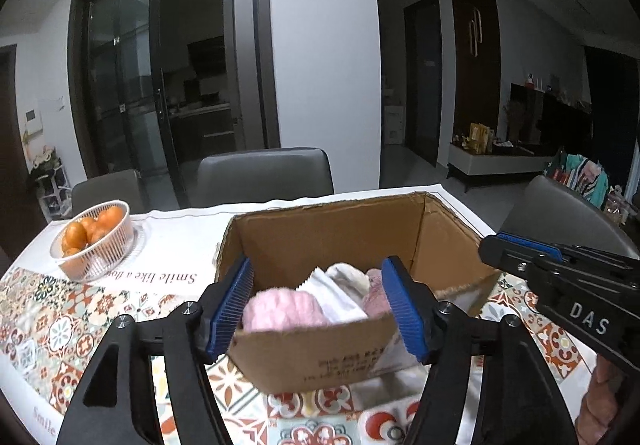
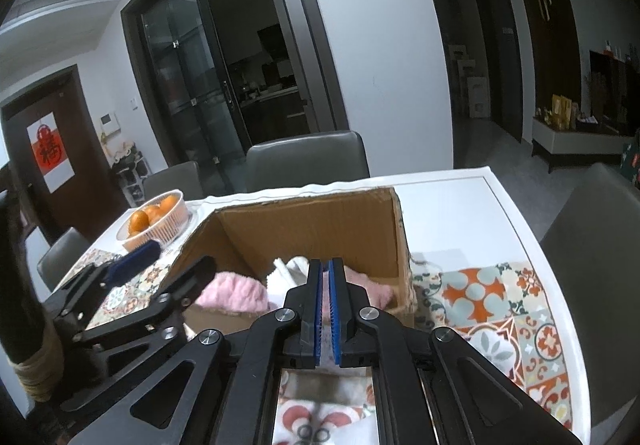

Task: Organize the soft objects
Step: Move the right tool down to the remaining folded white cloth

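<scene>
An open cardboard box [image 1: 320, 349] stands on the patterned tablecloth [image 1: 60, 317]. Inside lie a pink fluffy cloth [image 1: 280, 311], a white cloth [image 1: 336, 293] and another pink cloth [image 1: 376, 297]. My left gripper [image 1: 320, 309] is open, its blue pads on either side of the box's near wall. The right gripper [image 1: 560, 277] shows at the right in the left wrist view. In the right wrist view the right gripper [image 2: 326, 301] is shut with nothing visible between the pads, above the box's near edge [image 2: 224, 319]. The pink cloth [image 2: 236, 295] and white cloth [image 2: 292, 269] show there.
A clear basket of oranges [image 1: 94, 241] stands at the table's far left. Grey chairs [image 1: 264, 175] stand behind the table and one [image 2: 592, 241] at the right side. The white table edge [image 2: 520, 229] runs along the right.
</scene>
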The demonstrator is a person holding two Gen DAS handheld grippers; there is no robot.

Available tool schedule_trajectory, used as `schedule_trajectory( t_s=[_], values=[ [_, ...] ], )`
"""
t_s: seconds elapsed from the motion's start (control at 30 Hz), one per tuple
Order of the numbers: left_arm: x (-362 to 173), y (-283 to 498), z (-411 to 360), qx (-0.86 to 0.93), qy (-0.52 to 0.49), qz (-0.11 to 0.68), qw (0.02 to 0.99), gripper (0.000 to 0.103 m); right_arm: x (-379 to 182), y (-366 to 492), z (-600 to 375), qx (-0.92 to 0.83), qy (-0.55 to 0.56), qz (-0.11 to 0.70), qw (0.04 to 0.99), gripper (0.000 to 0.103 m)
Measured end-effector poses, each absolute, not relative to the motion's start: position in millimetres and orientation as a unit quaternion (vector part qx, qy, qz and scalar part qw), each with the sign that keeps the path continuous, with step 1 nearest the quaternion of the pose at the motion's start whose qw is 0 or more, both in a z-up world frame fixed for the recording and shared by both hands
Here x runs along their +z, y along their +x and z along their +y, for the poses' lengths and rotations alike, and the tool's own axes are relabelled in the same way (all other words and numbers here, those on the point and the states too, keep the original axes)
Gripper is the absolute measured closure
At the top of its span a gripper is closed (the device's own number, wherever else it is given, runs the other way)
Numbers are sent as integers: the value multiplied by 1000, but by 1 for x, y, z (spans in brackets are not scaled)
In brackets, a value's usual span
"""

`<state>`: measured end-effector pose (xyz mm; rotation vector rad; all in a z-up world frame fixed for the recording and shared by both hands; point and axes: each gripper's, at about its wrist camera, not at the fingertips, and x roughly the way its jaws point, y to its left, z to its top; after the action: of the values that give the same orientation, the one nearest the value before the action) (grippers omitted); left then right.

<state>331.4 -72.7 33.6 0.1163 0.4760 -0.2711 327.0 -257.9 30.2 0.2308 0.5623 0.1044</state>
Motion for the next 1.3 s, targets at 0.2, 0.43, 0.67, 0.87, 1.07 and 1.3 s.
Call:
schedule_trajectory(
  t_s=[0.2,0.43,0.67,0.87,1.07,1.3],
  values=[
    [32,311,-70,-111,63,232,964,28,26,309,-257,44,107,272,955,74],
    [22,291,-70,-98,69,241,963,22,14,288,-257,39,101,283,953,66],
    [7,280,-69,-92,75,258,959,16,-5,276,-259,35,103,309,945,65],
    [-11,272,-69,-88,78,283,952,14,-23,270,-261,32,105,333,936,58],
    [-33,267,-67,-84,76,319,941,14,-43,264,-260,26,102,358,928,58],
    [-55,263,-64,-81,73,354,929,14,-66,263,-258,26,102,390,915,58]
  ],
)
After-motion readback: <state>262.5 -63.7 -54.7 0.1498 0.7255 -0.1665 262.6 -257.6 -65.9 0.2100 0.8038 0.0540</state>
